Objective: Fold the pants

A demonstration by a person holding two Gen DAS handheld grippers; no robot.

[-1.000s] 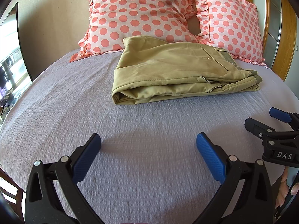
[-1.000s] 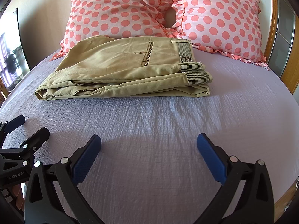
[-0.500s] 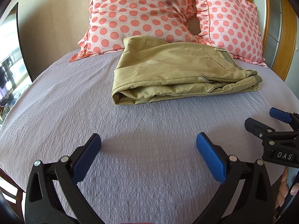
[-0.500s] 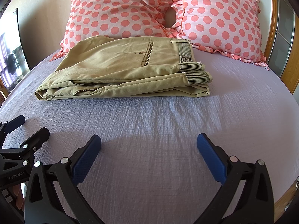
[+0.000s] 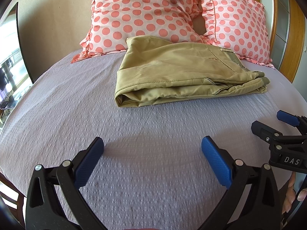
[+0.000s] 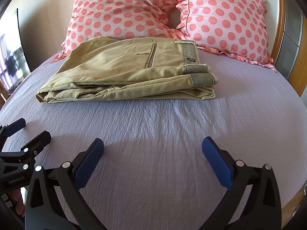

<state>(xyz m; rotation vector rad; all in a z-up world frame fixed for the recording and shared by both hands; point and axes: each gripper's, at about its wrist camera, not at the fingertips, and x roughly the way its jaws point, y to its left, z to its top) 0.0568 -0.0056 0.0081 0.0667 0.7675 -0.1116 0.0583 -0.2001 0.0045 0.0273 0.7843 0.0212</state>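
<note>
Khaki pants (image 5: pixel 182 72) lie folded in a flat stack on the lilac bedspread (image 5: pixel 76 103), close to the pillows; they also show in the right wrist view (image 6: pixel 130 74), waistband to the right. My left gripper (image 5: pixel 152 149) is open and empty, hovering over the bedspread well short of the pants. My right gripper (image 6: pixel 153 149) is open and empty too, at the same distance from the pants. Each gripper shows at the edge of the other's view: the right gripper (image 5: pixel 272 122) and the left gripper (image 6: pixel 28 128).
Two pink polka-dot pillows (image 5: pixel 145 13) (image 6: pixel 224 21) lean at the head of the bed behind the pants. A wooden headboard (image 5: pixel 282 28) stands at the right. A dark-framed window or screen (image 5: pixel 11 53) is at the left.
</note>
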